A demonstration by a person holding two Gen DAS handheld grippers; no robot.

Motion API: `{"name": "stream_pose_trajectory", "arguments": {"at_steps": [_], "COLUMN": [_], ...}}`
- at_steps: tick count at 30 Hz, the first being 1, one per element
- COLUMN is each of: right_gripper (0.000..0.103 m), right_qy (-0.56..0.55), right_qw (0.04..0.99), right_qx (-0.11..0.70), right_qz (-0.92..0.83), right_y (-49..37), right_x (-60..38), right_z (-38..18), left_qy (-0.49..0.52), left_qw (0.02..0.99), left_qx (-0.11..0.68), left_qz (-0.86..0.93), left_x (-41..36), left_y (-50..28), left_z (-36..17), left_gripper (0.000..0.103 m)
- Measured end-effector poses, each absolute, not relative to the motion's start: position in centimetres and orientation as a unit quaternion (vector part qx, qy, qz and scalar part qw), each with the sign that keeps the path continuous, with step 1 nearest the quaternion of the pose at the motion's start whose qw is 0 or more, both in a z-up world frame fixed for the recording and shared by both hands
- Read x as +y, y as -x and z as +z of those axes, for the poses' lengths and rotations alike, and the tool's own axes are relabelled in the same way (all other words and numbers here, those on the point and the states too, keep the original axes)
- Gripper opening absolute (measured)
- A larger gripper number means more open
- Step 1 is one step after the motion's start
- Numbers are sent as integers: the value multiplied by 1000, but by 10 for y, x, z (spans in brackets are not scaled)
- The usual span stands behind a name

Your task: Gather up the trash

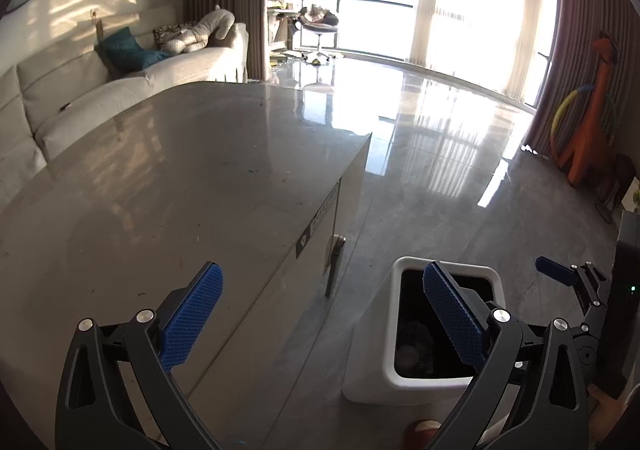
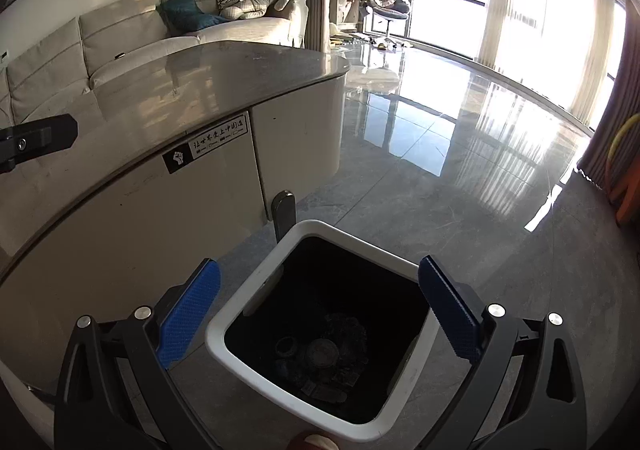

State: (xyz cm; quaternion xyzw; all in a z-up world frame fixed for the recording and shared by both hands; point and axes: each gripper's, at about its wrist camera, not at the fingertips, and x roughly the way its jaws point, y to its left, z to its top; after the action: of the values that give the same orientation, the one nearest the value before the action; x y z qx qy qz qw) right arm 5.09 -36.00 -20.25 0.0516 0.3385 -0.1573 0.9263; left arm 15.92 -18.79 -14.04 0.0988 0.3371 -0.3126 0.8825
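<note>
Far left, against the wall: a pale sofa (image 1: 100, 86) with a blue cushion (image 1: 128, 50) and a soft toy (image 1: 204, 30) lying on it. Nearer and to its right, a grey stone-topped bench (image 1: 180, 178), bare on top, with a black-and-white sticker (image 2: 206, 144) on its pale side panel. Over the near edge of that bench, the left gripper (image 1: 324, 314), jaws spread wide with nothing between the blue pads; left pad above the bench top, right pad in front of the bin's mouth. Just right of the bench, on the glossy grey floor (image 1: 460, 178), a white bin (image 2: 248, 298) with a black lining, standing upright and open. Down in its bottom, the collected trash (image 2: 320, 358): a small dark heap of crumpled bits and round lids, hard to make out piece by piece in the shadow. Directly above the bin's mouth, the right gripper (image 2: 320, 314), jaws standing wide and empty, one blue pad to each side of the rim. Farther right, in the left wrist view, one blue pad and black linkage of that same right gripper beside the bin. Far across the room, tall bright windows (image 1: 420, 2) with sheer curtains, a swivel chair (image 1: 320, 26) before them. At the far right, brown drapes and an orange giraffe toy (image 1: 592, 110) with coloured hoops.
</note>
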Motion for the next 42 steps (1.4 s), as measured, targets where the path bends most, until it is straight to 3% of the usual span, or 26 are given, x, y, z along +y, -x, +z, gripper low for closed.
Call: {"name": "stream_pose_trajectory", "arguments": {"at_steps": [12, 25, 42], "right_gripper": [98, 98, 98], "right_qy": [-35, -5, 11], "right_qw": [955, 976, 971], "right_qx": [268, 217, 213], "right_qz": [-122, -3, 107], "right_y": [-62, -100, -138], "right_x": [-320, -212, -83], "right_z": [-147, -93, -69], "left_qy": [-66, -38, 16], "left_qw": [915, 954, 959], "left_qx": [311, 282, 281], "left_qz": [-248, -97, 42], "left_x": [-125, -9, 121], "left_y": [-154, -145, -138], "left_z": [-109, -76, -66], "left_gripper": [99, 99, 99]}}
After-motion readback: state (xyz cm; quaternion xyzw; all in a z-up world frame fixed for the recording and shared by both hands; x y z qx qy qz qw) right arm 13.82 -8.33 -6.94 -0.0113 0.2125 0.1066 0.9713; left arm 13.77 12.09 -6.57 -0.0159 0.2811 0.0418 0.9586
